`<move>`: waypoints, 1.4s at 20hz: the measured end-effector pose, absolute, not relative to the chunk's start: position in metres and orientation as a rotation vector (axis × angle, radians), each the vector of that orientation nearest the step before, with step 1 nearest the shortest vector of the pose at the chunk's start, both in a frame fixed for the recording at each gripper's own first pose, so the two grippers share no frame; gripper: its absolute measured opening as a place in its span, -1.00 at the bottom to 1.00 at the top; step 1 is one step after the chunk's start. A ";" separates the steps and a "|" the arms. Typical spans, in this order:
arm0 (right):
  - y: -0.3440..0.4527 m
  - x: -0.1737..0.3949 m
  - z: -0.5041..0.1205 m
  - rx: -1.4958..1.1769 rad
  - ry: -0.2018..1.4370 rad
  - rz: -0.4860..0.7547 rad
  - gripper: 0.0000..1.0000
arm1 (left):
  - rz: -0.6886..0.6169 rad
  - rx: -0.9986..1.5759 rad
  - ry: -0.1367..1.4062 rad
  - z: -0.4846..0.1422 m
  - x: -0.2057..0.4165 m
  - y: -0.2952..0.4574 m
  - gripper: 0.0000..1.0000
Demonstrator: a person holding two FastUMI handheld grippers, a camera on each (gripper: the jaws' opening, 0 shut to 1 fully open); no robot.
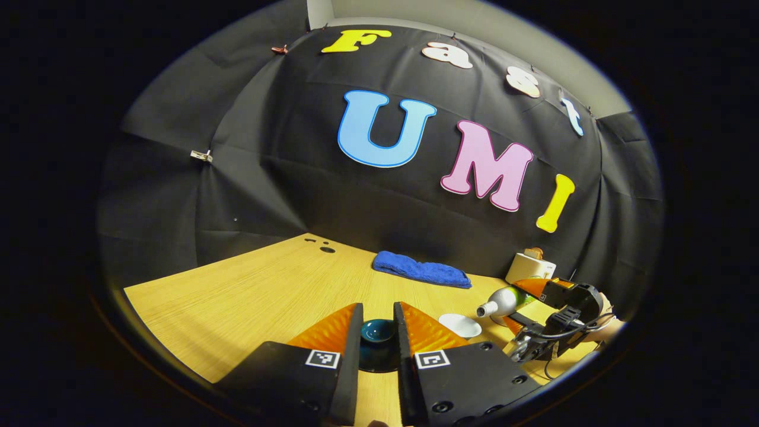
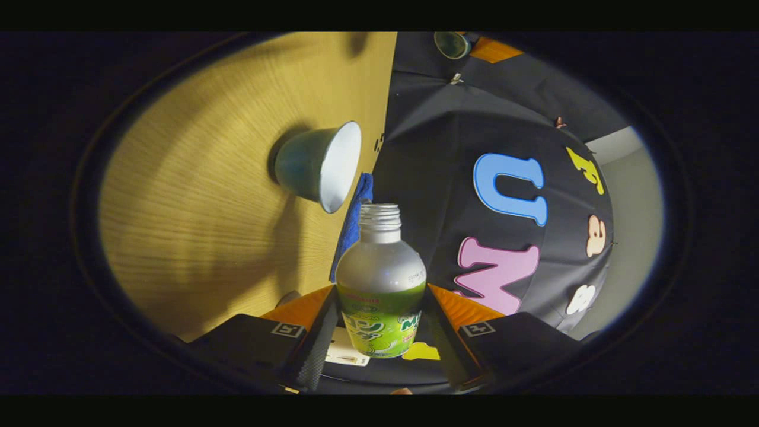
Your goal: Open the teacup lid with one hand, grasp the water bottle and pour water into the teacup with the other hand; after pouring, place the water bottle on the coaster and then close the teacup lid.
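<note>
Left gripper view has my left gripper (image 1: 378,323) clamped on the teal teacup lid (image 1: 377,331), the lid pinched between both fingers and lifted above the wooden table (image 1: 249,296). To the right in that view, my right gripper (image 1: 542,308) carries the water bottle (image 1: 501,302) on its side, the open neck pointing at the white-lined teacup (image 1: 461,324) just beside it.

Right gripper view confirms the grip: both fingers press on the bottle's green label, the uncapped neck (image 2: 380,216) aimed at the teacup's white mouth, which stands near the neck but apart from it. I see no water running between the two, and cannot tell how full the cup is.

I judge the pour to be the step in hand, the lid already off and held aside. The next move calls for bringing the neck over the rim and tipping further, holding the lid clear; afterwards the bottle goes to the coaster and the lid back onto the cup. I cannot pick out the coaster with certainty.

A blue cloth (image 1: 422,270) lies at the back of the table, a small white box (image 1: 529,267) near the wall.

The bottle's label carries green-and-white lettering, too warped and cropped for me to read; no brand can be made out. Square black-and-white markers sit on both grippers.
</note>
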State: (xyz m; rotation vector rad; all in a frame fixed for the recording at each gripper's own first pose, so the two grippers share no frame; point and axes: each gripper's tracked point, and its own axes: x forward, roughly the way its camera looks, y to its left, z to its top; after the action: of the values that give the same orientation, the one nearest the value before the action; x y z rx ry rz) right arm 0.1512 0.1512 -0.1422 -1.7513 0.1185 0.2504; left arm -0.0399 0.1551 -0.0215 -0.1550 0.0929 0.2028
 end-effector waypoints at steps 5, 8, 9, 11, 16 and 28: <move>0.148 0.155 -0.145 -1.785 0.121 0.257 0.60 | 0.203 -0.154 0.094 -0.021 -0.039 0.156 -0.37; 0.149 0.154 -0.143 -1.818 0.096 0.248 0.60 | 0.201 -0.157 0.096 -0.021 -0.039 0.155 -0.37; 0.150 0.153 -0.143 -1.835 0.084 0.246 0.60 | 0.201 -0.156 0.097 -0.022 -0.039 0.154 -0.37; 0.150 0.152 -0.142 -1.855 0.077 0.246 0.60 | 0.200 -0.156 0.097 -0.022 -0.039 0.154 -0.37; 0.151 0.157 -0.131 -1.883 0.049 0.237 0.60 | 0.200 -0.156 0.098 -0.021 -0.039 0.154 -0.36; 0.160 0.170 -0.111 -2.015 -0.058 0.223 0.60 | 0.198 -0.160 0.104 -0.024 -0.038 0.155 -0.37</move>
State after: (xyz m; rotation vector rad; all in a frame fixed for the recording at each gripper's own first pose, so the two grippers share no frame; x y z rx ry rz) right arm 0.1704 0.1604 -0.1114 -2.0151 -0.0583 0.2225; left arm -0.0384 0.1546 -0.0239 -0.1604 0.1044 0.1977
